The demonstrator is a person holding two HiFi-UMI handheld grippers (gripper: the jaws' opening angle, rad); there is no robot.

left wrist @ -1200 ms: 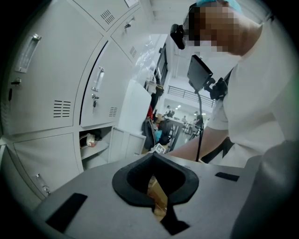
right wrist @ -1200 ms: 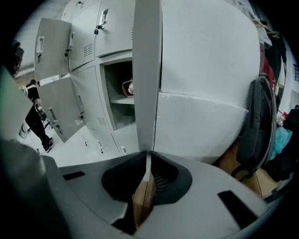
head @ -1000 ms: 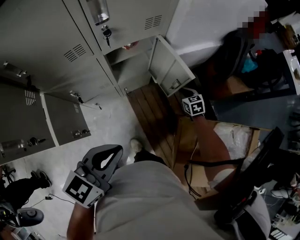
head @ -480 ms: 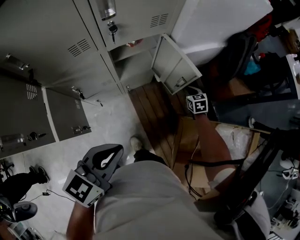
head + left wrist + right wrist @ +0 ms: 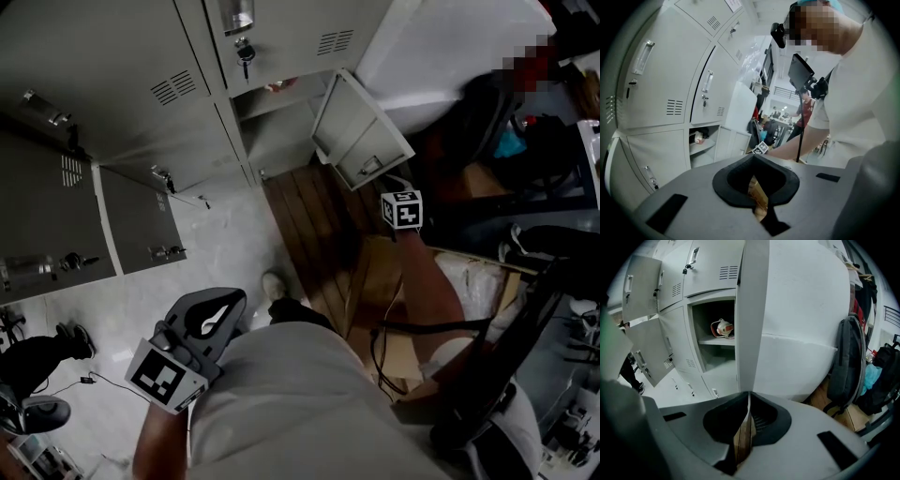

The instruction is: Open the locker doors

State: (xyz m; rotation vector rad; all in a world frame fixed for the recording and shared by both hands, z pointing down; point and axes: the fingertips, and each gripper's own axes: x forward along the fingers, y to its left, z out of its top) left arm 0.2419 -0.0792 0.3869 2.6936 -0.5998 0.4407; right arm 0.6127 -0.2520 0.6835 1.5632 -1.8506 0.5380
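Note:
A bank of grey lockers (image 5: 131,84) fills the upper left of the head view. The lowest right locker door (image 5: 356,127) stands swung open. My right gripper (image 5: 382,180), with its marker cube, is at that door's free edge. In the right gripper view the thin door edge (image 5: 752,310) runs straight down into the right gripper (image 5: 749,397). Its jaws have just been closing and are now shut on the edge. The open compartment (image 5: 715,333) holds a red and white object (image 5: 723,327) on its shelf. My left gripper (image 5: 217,302) hangs shut and empty by my hip, away from the lockers, and appears as the left gripper (image 5: 754,161) in its own view.
Two more doors (image 5: 141,220) hang ajar at the left of the bank. A wooden pallet floor (image 5: 309,216) lies under the open door, and a cardboard box (image 5: 469,281) sits beside my right arm. A backpack (image 5: 846,362) leans on the white panel (image 5: 801,310) to the right.
The head view has drifted, so the lockers sit further right and higher in the picture. The right gripper stays at the door's edge. The left gripper has not moved.

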